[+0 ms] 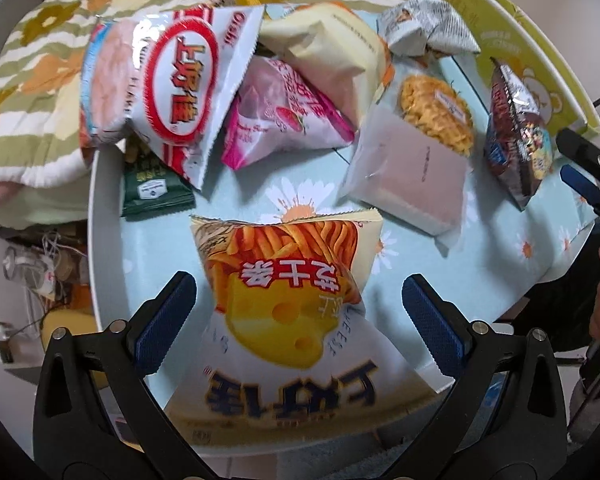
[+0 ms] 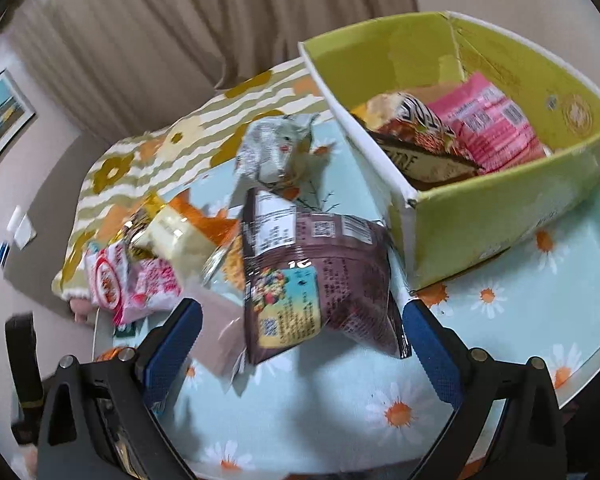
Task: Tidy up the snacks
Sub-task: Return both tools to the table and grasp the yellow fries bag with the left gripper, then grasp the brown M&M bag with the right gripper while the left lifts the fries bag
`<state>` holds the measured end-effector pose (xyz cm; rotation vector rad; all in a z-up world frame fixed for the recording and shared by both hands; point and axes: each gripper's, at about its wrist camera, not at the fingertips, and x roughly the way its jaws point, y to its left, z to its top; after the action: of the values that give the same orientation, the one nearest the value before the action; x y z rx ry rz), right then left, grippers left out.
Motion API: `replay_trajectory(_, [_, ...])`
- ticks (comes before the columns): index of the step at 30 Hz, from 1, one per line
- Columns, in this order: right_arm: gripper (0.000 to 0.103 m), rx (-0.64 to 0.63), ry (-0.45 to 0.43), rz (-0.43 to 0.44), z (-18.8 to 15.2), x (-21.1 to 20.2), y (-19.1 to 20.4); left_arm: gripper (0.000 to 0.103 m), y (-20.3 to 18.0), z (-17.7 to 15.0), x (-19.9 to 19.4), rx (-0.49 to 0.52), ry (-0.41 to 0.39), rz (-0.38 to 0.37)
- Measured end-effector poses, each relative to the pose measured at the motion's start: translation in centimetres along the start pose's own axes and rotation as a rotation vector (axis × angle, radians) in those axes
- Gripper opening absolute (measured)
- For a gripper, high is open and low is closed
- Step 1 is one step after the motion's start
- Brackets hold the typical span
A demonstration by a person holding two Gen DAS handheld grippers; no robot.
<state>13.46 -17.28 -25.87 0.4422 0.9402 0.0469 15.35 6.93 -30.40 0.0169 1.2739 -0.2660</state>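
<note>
My left gripper (image 1: 300, 312) is open just above the round table's near edge. A yellow cheese-fries bag (image 1: 288, 300) lies flat between its blue pads without touching them. My right gripper (image 2: 304, 340) is open too. A brown snack bag (image 2: 320, 276) stands tilted just ahead of and between its fingers. That same brown bag (image 1: 516, 136) shows at the right of the left wrist view, with the right gripper's fingers (image 1: 580, 182) beside it. A green cardboard box (image 2: 500, 216) holds a pink packet (image 2: 496, 128) and a dark striped packet (image 2: 420, 140).
Several loose snacks lie on the daisy tablecloth (image 1: 260, 200): a red-and-white bag (image 1: 160, 92), a pink strawberry bag (image 1: 280, 120), a cream bag (image 1: 328, 52), a clear noodle packet (image 1: 420, 152), a green packet (image 1: 156, 188) and a grey packet (image 2: 272, 152). A flowered blanket (image 1: 32, 80) lies behind.
</note>
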Motion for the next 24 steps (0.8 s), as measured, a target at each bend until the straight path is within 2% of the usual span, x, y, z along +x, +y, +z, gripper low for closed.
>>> replay_trajectory(6, [0.100, 0.030, -0.018, -0.034, -0.4, 1.7, -0.3, 0.099, -0.5, 0.5, 1.9, -0.002, 0.013, -0.002])
replay_trajectory(8, [0.100, 0.031, -0.030, -0.041, -0.6, 2.2, -0.2, 0.086, -0.5, 0.6, 2.5, -0.002, 0.018, 0.010])
replay_trajectory(13, [0.100, 0.008, -0.062, -0.086, -0.7, 3.2, 0.5, 0.077, -0.2, 0.6, 2.9, -0.030, 0.007, -0.018])
replay_trajectory(15, [0.100, -0.002, -0.063, -0.110, -0.6, 3.8, 0.6, 0.076, 0.0, 0.5, 2.7, -0.035, 0.006, -0.027])
replay_trajectory(24, [0.099, 0.005, -0.084, -0.119, -0.8, 4.5, 0.1, 0.067, 0.9, 0.2, 1.2, -0.045, -0.009, -0.048])
